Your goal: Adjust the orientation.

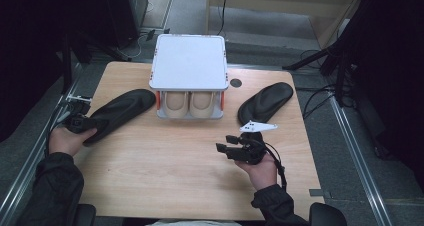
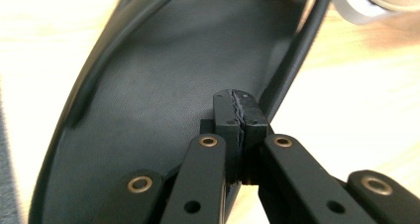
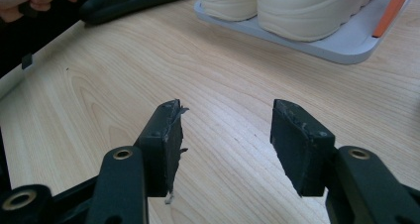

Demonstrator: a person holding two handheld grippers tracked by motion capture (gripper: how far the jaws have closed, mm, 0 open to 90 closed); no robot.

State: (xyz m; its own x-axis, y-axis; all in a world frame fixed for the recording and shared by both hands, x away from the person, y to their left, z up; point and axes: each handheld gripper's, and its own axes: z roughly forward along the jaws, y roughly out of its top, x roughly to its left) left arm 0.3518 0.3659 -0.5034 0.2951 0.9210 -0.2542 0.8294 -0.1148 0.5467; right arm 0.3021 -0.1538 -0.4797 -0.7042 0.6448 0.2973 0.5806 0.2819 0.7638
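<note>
Left gripper (image 2: 236,116) pinched tight on the left black foam insole (image 1: 117,113); right gripper (image 3: 225,135) wide open, empty. Next, I'd guess: slide it into a beige shoe (image 1: 176,104).

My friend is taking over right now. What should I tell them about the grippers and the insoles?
Left hand-held gripper: shut, at the left insole; whether it pinches the edge is unclear.
Right hand-held gripper: open, holding nothing, above the table.
Right insole: flat on the table, right of the rack.
Shoes: side by side in the rack.
Done: nothing in yet.
Left: probably both insoles into the shoes.
</note>
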